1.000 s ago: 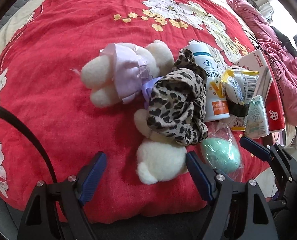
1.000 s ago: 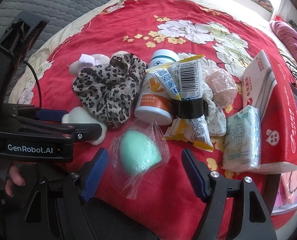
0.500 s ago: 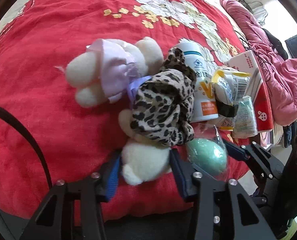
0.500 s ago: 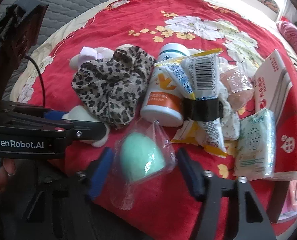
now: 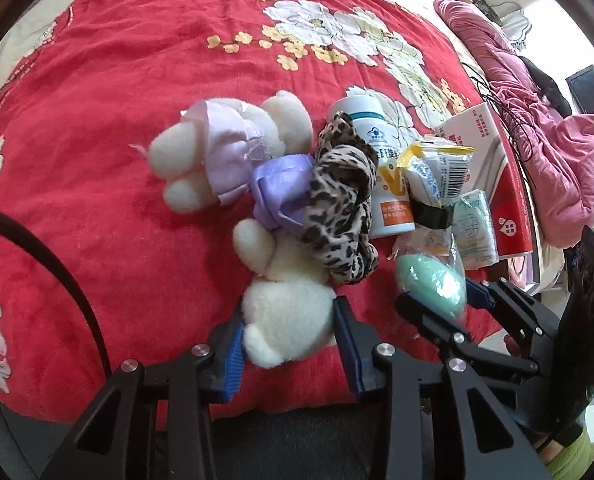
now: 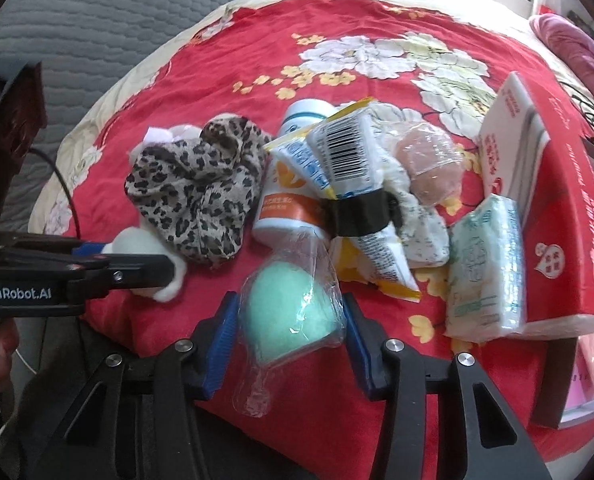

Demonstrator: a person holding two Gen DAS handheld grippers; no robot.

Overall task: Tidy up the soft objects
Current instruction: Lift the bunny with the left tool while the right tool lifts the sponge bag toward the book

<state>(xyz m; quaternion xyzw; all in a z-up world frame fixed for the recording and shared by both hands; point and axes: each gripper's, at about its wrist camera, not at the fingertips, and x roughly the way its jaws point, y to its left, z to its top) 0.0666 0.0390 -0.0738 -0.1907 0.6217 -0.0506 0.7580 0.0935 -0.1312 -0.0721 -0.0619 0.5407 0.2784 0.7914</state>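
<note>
Your left tool is clamped on the white plush bear, its blue pads pressed into both sides of the bear's round head at the near edge of the bed. The bear lies stretched away from you on the red floral blanket, its lilac dress and purple bow up beyond the head. The leopard-print scrunchie is draped over the bear's middle, on the side toward the white vitamin bottle.

Your right tool is closed on the green sponge egg in its clear wrapper, pads touching either flank of the egg. Taking the bottle as your mark, the egg sits just in front of its base, close to the bed's edge. The scrunchie lies against the bottle's left side; the yellow-edged packet with the barcode leans across its right side, banded in black. Further right of the bottle come the pink wrapped sponge, the green tissue pack and the red-and-white tissue box.

Both tools come in low and nearly level from the near edge of the bed, side by side. From the right wrist view, the left tool reaches in from the left, pointing across toward the bear's head.
</note>
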